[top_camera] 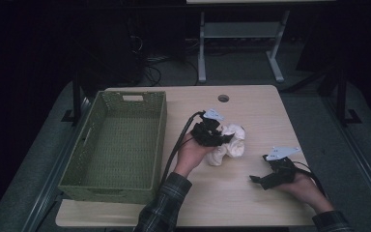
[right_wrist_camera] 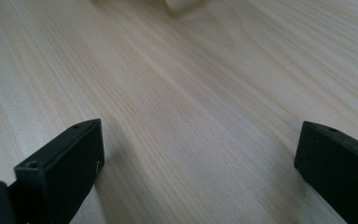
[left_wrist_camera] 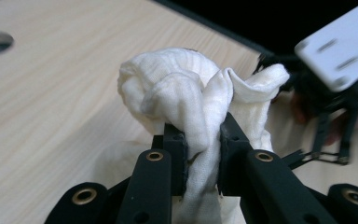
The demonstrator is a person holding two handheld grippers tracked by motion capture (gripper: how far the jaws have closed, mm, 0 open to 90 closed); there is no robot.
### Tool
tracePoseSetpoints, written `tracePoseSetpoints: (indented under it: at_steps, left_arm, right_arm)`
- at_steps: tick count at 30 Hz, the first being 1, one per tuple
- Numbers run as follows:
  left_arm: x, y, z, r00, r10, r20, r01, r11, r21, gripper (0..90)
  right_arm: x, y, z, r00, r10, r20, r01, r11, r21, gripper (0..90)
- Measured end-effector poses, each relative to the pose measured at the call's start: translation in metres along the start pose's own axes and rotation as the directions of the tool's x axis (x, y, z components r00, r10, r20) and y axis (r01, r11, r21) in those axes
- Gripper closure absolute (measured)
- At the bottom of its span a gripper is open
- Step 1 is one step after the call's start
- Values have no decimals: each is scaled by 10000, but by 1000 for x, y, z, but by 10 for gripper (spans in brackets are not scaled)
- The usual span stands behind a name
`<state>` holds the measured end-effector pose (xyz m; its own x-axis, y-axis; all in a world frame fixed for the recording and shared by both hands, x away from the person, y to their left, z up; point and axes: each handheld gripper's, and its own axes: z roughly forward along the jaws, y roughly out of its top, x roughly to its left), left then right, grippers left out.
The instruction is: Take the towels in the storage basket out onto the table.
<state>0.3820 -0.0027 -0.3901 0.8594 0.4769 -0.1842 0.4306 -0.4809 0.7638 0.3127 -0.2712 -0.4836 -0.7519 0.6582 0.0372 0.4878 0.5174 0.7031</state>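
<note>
Cloth point(left_wrist_camera: 186, 98): white, soft, loosely woven gauze-like weave, bunched into a crumpled ball with rolled folds; near mid-table, right of the basket point(top_camera: 118, 145) and apart from it; bulk seemingly resting on the table while a fold is pinched, probably so that it can be lifted or carried as one bundle

Left gripper point(top_camera: 211, 131): black, hard, angular, brass-coloured screws along the jaws; clamped on a fold of the cloth, jaws pressed into the fabric from both sides with only the pinched layer between; right of the basket, on the near side of the cloth; grip low on the bunch, leaving most of the fabric free above the jaws

Right gripper point(top_camera: 262, 180): black, same build, grey three-cornered plate on top; jaws spread wide, nothing between them, bare tabletop beneath; far right of the basket, well apart from the cloth; seemingly parked low, out of the way, ready to assist

Basket: olive green, rectangular, perforated woven-look walls, cut-out handle in the far end wall, nothing inside; likely destination for the cloth, judged from its open top

Table point(top_camera: 251, 106): pale wood grain, smooth, matt; round cable hole beyond the cloth, right of the basket's far end
</note>
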Motion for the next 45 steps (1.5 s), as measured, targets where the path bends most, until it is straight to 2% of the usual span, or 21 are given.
tracePoseSetpoints:
  at_steps: [5, 7, 8, 9, 12, 15, 18, 20, 21, 22, 24, 26, 27, 29, 32, 33, 34, 36, 37, 41, 45]
  left_arm:
    - [4, -10, 23, 10000, -26, 46, 24, 9996, 299, 765]
    - [5, -12, 27, 10000, 14, 23, -15, 9991, 429, 764]
    - [5, -14, 32, 10000, -18, -4, 18, 9989, 470, 764]
    - [6, -18, 39, 9999, 93, -52, -89, 9971, 753, 759]
    - [7, -23, 48, 9997, 118, -191, -101, 9961, 878, 732]
    - [8, -26, 49, 9998, -34, -187, 49, 9965, 838, 530]
    - [8, -26, 41, 9995, 150, -286, -124, 9960, 880, 368]
    - [8, -24, 26, 9984, 159, -542, -124, 9978, 650, 319]
    - [8, -24, 26, 9984, 159, -542, -124, 9978, 650, 303]
    - [7, -24, 14, 9979, -35, -642, 56, 9994, 337, 290]
    - [8, -25, 8, 9977, 18, -682, 1, 9996, 280, 286]
    - [6, -29, -6, 9970, -19, -777, 27, 9999, 96, 282]
    - [6, -29, -6, 9970, -19, -777, 27, 9999, 96, 282]
    - [4, -37, -14, 9962, 38, -873, -32, 10000, 74, 284]
    - [0, -44, -15, 9959, -32, -908, 42, 9999, 113, 305]
    - [-3, -51, -15, 9951, 34, -993, -28, 10000, 59, 315]
    - [-4, -55, -14, 9945, -37, -1042, 34, 10000, -28, 318]
    - [-4, -58, -13, 9946, -8, -1038, 15, 10000, 63, 332]
    - [-3, -62, -11, 9923, 116, -1235, -78, 9995, 317, 332]
    - [-4, -69, -10, 9911, 4, -1334, 19, 9998, 176, 363]
    - [-5, -77, -4, 9889, 103, -1484, -49, 9993, 370, 371]
  right_arm:
    - [0, 0, 0, 10000, 31, -5, -31, 10000, 7, 9]
    - [0, 0, 0, 10000, 6, -1, -6, 10000, 4, 9]
    - [0, 0, 0, 10000, 6, -1, -6, 10000, 4, 9]
    - [0, 0, 0, 10000, 33, -15, -33, 10000, 0, 9]
    - [0, 0, 0, 10000, 1, 4, -1, 10000, 6, 9]
    - [0, 0, 0, 10000, 18, -5, -18, 10000, 11, 9]
    - [0, 0, 0, 10000, -2, -3, 2, 10000, 2, 9]
    - [0, 0, 0, 10000, 33, -13, -33, 10000, 3, 9]
    - [0, 0, 0, 10000, 33, -13, -33, 10000, 3, 9]
    - [0, 0, 0, 10000, 9, -6, -9, 10000, 4, 9]
    - [0, 0, 0, 10000, -2, -12, 2, 10000, 6, 9]
    - [-1, 0, 0, 10000, -40, -37, 40, 10000, 3, 9]
    - [-1, 0, 0, 10000, -40, -37, 40, 10000, 3, 9]
    - [-1, 0, 0, 9999, -90, -75, 90, 10000, 3, 10]
    - [-1, 1, -1, 10000, -74, -64, 74, 9999, 94, 10]
    - [-1, 3, -2, 10000, 1, -38, 0, 9992, 395, 55]
    - [-2, 4, -4, 9999, -62, -104, 66, 9992, 398, 89]
    - [-2, 7, -7, 9994, 76, -348, -67, 9996, 256, 139]
    - [-2, 8, -9, 9991, 77, -415, -73, 9999, 115, 142]
    - [0, 12, -14, 9988, 68, -481, -73, 9999, -110, 169]
    - [1, 14, -16, 9981, 124, -602, -142, 9994, -306, 212]
